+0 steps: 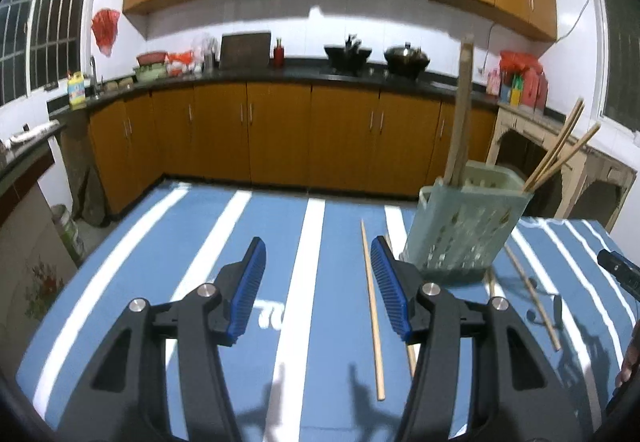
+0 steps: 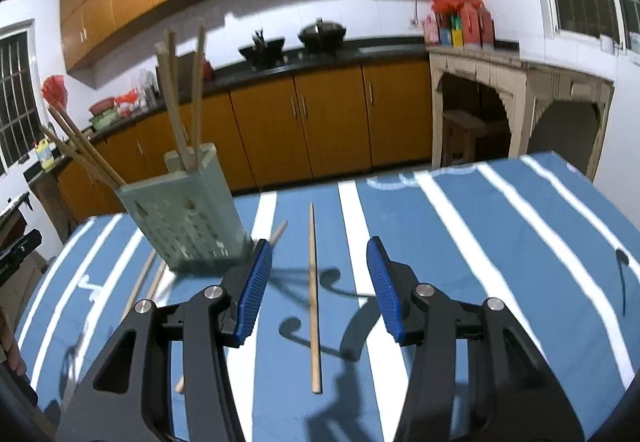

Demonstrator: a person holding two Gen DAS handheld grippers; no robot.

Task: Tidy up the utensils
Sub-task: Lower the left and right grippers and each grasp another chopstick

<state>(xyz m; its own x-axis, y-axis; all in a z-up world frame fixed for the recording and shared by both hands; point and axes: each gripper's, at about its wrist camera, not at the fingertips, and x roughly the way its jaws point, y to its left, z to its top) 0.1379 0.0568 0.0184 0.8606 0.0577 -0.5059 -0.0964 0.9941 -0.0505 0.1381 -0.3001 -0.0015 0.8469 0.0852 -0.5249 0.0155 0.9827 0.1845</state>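
On the counter covered with a blue cloth with white stripes stands a pale green perforated plastic chopstick holder, near the far edge and toward the left side in the right wrist view. Several long wooden chopsticks already lean inside it, so it seems to be the place where the utensils must go.

Loose wooden chopsticks lie flat on the cloth. One loose chopstick lies straight in front of the right hand-held gripper, in line with the gap between its blue pads, which stand apart with nothing between them. I think this one is the next to be picked.

The left hand-held gripper also has its fingers apart and empty; another wooden stick lies just inside its right finger. More sticks lie beside the holder's base.

To the right of the holder the cloth is free up to the counter edge, so there is good room to move.
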